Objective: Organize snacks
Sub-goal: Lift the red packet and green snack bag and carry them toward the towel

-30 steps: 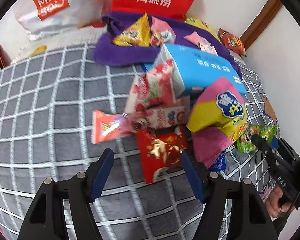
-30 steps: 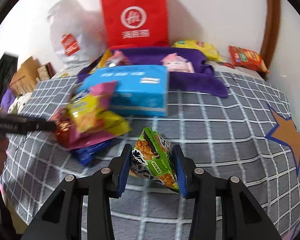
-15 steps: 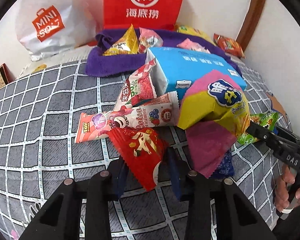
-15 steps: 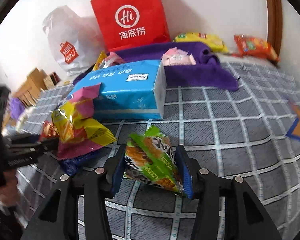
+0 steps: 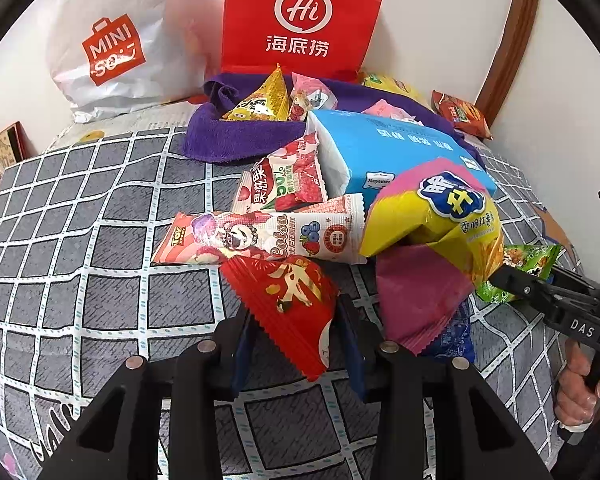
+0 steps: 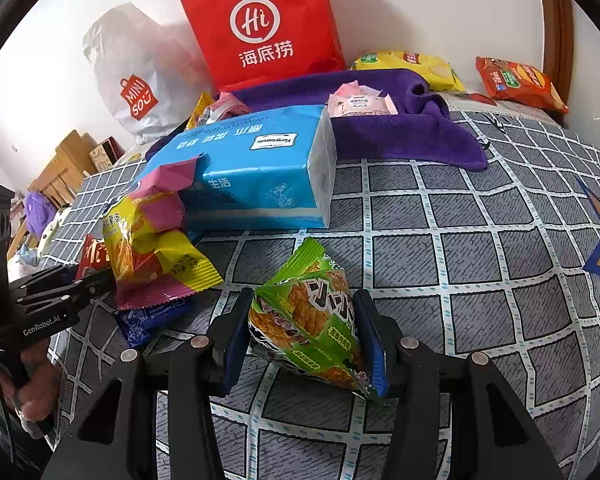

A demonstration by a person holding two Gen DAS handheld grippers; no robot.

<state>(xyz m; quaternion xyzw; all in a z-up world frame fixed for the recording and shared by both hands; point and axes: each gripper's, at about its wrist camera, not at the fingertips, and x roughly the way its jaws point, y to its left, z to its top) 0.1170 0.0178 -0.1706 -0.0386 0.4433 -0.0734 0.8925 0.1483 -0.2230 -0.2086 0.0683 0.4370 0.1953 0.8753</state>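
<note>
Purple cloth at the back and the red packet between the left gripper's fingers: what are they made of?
Purple cloth: soft, matte terry-like fabric, probably microfibre; fuzzy nap, limp folds. Red packet: thin glossy plastic film, likely; shiny glare, zigzag-cut sealed edge.

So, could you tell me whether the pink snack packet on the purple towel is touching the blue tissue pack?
No, the pink snack packet lies on the purple towel, with towel showing between it and the blue tissue pack.
</note>
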